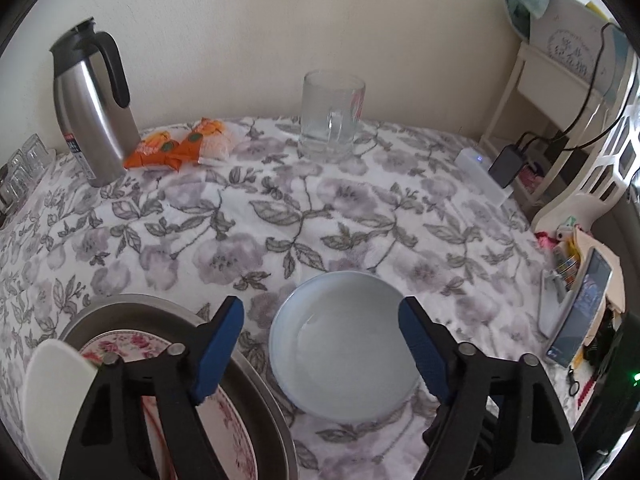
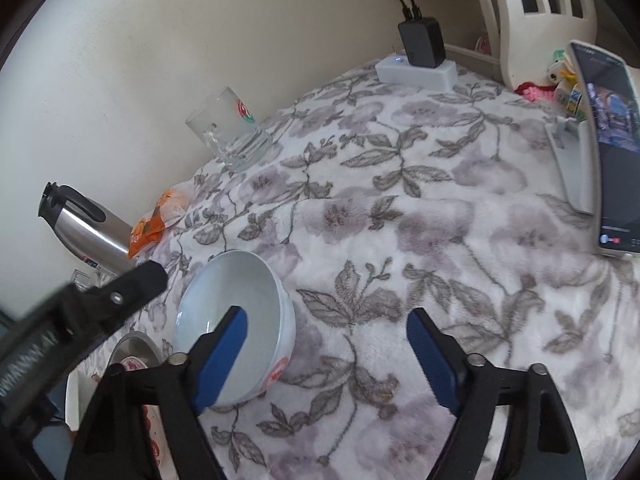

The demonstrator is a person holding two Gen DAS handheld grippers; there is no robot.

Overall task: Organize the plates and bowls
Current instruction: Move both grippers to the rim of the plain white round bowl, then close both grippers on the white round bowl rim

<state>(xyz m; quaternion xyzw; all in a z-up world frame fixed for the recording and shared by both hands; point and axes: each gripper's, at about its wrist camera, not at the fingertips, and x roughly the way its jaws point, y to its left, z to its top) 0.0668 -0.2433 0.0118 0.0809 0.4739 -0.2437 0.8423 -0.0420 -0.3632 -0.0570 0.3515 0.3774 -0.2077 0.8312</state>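
Note:
A pale blue-white bowl sits on the floral cloth; it also shows in the right wrist view. My left gripper is open, its blue fingers on either side of the bowl, just above it. To the left lies a metal tray holding a rose-patterned plate, with a white dish edge at the far left. My right gripper is open and empty, with its left finger over the bowl's near side. The left gripper's black body shows at the left of the right wrist view.
A steel thermos jug, orange snack packets and a glass mug stand along the back wall. A white power box with a charger is at the back right. A phone on a stand is at the right edge.

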